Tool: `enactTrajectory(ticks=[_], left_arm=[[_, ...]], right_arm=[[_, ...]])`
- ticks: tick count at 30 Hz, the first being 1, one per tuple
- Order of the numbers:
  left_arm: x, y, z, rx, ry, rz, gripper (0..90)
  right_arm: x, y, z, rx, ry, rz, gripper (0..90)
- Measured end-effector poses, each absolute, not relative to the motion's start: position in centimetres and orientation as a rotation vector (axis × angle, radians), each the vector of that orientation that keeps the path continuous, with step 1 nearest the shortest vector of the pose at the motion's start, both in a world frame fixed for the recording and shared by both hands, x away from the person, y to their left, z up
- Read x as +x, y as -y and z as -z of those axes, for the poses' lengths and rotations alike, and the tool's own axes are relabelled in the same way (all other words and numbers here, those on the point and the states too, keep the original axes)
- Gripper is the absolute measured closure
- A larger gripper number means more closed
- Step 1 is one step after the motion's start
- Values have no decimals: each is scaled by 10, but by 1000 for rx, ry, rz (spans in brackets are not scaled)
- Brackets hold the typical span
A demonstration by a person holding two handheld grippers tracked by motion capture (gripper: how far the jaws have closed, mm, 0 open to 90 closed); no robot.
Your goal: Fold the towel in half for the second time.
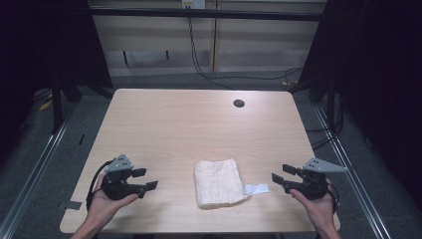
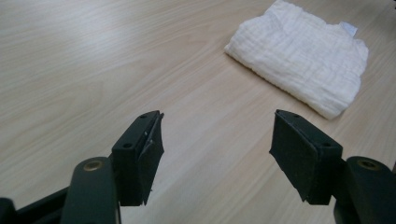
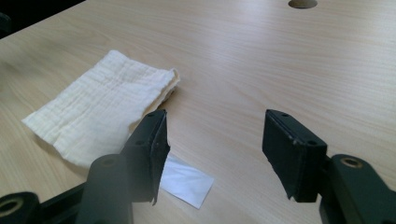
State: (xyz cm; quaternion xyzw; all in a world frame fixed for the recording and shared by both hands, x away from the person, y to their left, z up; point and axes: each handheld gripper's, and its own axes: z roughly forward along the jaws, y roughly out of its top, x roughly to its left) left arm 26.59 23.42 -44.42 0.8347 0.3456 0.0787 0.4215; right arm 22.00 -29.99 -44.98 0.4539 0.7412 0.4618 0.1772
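A folded cream cloth [image 1: 216, 182] lies flat on the wooden table [image 1: 199, 124] near its front edge, between the two hands, and a small white label [image 1: 257, 188] sticks out from its right side onto the table. The left gripper [image 1: 146, 179] is held well to the left of the cloth, with its jaws wide open and nothing between them. The right gripper [image 1: 282, 176] is held to the right, near the label but not touching it, and its jaws are also open and empty.
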Motion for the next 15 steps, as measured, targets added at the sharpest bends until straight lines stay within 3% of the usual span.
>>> enactTrajectory(ticks=[6,8,15], left_arm=[[252,-249,462,2004,-877,-272,358],[253,-251,465,2035,-898,-239,375],[257,-256,469,2012,-931,-245,320]], right_arm=[[218,304,461,1316,-2073,-1292,387],[218,304,463,1318,-2073,-1281,388],[223,303,470,1340,-2061,-1293,373]])
